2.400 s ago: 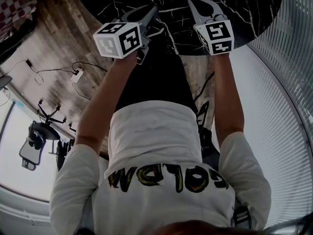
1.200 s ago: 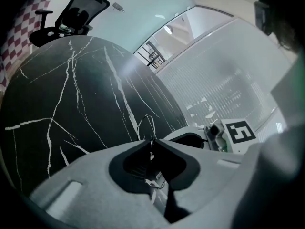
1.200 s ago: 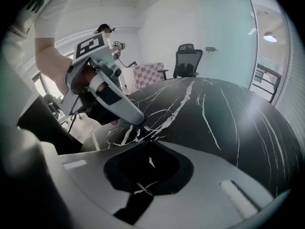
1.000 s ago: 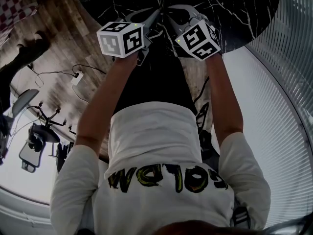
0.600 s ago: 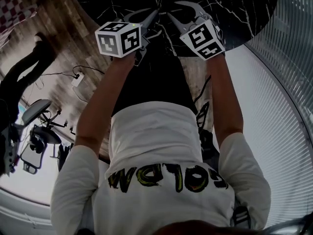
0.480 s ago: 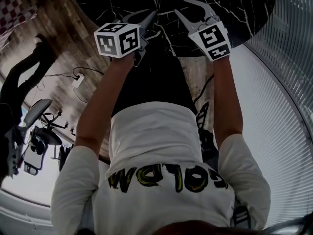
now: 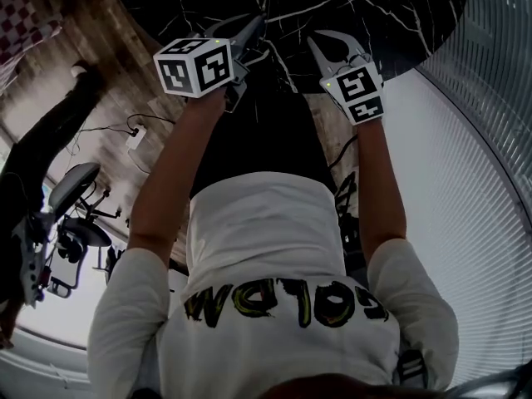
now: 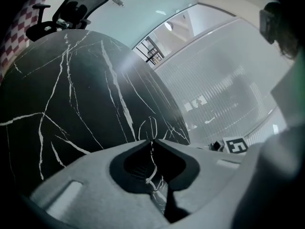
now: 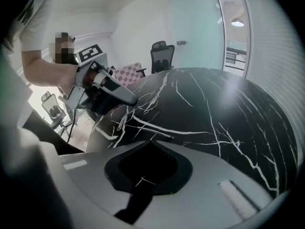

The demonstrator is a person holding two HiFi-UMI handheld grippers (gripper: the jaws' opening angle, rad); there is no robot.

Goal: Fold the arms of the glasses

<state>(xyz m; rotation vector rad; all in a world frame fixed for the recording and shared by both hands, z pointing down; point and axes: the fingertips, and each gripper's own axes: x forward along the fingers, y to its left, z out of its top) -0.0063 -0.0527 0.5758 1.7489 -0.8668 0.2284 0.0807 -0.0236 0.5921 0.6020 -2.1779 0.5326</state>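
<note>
Above the near edge of a black marble table [image 7: 374, 7] veined with white, a person in a white T-shirt [image 7: 266, 248] holds a tool out in each hand. At the left, beside wooden flooring [image 7: 91, 48], the left gripper [image 8: 152, 141] has its jaws clenched on the thin wire-framed glasses [image 8: 148, 128], having just tightened a little. One lens loop pokes out past the jaw tips, over the tabletop, and the wire runs back between the jaws. The frame is so fine that it is hard to tell whether its arms are folded. To the right, near the glasses but not touching them, the right gripper [image 9: 151, 140] has just closed its jaws together with nothing between them. Its marker cube [image 7: 357, 86] faces the head camera. Farther right lies a pale ribbed surface [image 7: 482, 181].
</note>
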